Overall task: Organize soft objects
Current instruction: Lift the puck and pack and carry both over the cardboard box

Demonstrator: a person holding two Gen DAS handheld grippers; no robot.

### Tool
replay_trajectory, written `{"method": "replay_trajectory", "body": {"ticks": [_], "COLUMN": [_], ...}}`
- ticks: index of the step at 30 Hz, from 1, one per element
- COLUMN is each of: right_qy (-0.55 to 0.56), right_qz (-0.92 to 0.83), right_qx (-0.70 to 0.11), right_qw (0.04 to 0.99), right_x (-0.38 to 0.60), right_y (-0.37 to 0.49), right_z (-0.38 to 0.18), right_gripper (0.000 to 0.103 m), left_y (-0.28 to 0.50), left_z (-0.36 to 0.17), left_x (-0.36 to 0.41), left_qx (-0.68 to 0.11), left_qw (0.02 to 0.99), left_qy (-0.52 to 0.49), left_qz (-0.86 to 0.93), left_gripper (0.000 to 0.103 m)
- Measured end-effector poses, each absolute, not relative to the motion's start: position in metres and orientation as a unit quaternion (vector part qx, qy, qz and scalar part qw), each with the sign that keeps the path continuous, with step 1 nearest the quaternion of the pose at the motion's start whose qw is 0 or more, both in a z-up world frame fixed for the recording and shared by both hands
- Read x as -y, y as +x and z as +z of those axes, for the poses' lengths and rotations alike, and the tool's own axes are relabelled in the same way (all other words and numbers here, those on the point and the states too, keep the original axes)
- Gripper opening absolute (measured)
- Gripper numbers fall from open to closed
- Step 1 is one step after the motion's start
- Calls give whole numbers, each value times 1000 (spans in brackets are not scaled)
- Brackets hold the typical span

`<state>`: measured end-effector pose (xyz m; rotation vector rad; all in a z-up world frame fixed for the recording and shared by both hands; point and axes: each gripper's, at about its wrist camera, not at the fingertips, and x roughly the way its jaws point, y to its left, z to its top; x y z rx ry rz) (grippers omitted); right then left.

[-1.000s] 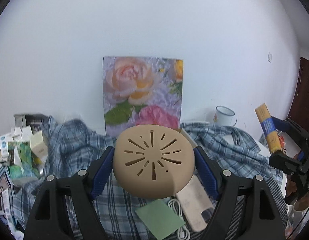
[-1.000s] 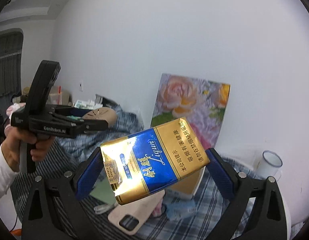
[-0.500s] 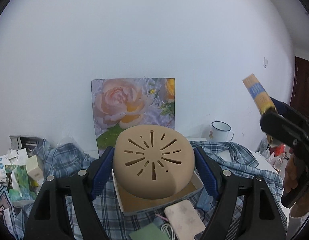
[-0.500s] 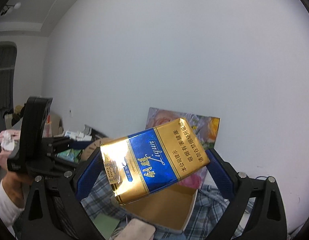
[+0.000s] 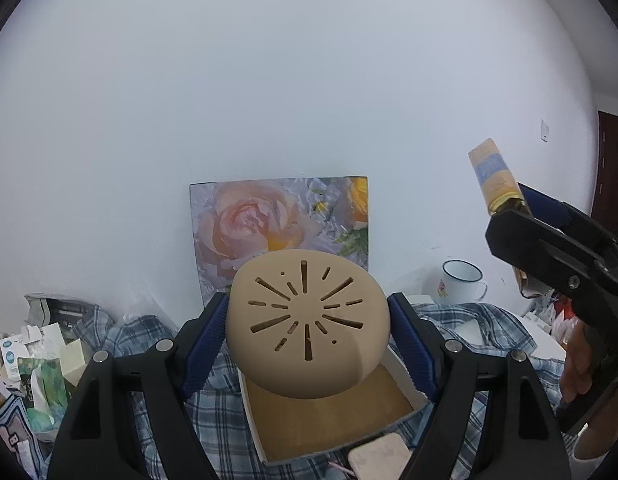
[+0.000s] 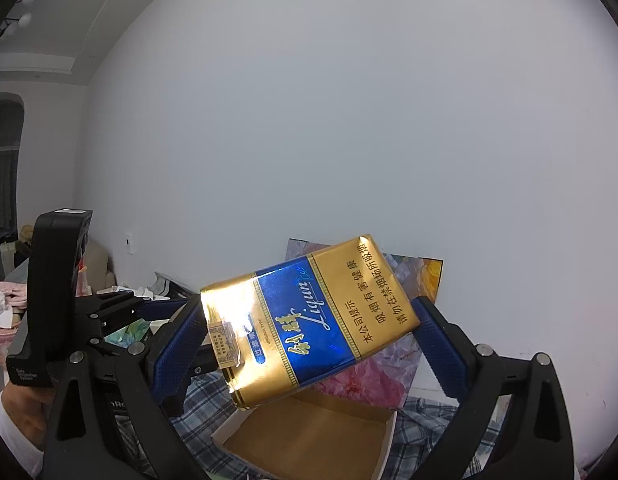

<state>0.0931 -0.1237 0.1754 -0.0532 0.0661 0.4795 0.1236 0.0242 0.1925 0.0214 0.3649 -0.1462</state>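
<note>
Aloft, both loaded grippers, left gripper (image 5: 307, 330), right gripper (image 6: 309, 328).

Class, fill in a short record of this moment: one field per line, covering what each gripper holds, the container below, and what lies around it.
left gripper: shut on the tan bun-shaped toy, held above the box
right gripper: shut on the blue and gold soft pack, tilted, above the box
open cardboard box: brown floor showing, nothing seen inside
surface: plaid cloth under the box
behind the box: flower picture leaning on the white wall
right of the picture: white enamel mug
left edge: pile of small cartons
</note>
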Motion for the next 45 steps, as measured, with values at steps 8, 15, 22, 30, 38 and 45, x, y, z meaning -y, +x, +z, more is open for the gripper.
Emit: {"method": "replay_trajectory", "body": {"ticks": [8, 15, 22, 30, 38, 45], "right_qy": [-10, -32, -22, -2, 9, 14], "right_qz": [235, 221, 225, 224, 228, 214], "right_qx": [-35, -74, -92, -123, -169, -203], "right_qw": [971, 972, 970, 967, 959, 955], "right_x": [129, 115, 100, 99, 97, 105], "right_y": [113, 144, 172, 195, 219, 235], "right_z": [150, 117, 101, 73, 37, 17], "right_gripper": [98, 98, 98, 98, 98, 98], "left_y": [152, 173, 186, 203, 218, 227], "left_z": [173, 140, 114, 82, 52, 33], "left_x": [-28, -34, -30, -22, -29, -36], "left_qx": [-197, -224, -240, -266, -296, -317], "left_qw": [979, 974, 970, 963, 955, 948], "left_qy": [19, 12, 18, 32, 32, 23], "left_qz": [-50, -38, -29, -18, -10, -4], "left_gripper": [81, 81, 81, 81, 81, 81]}}
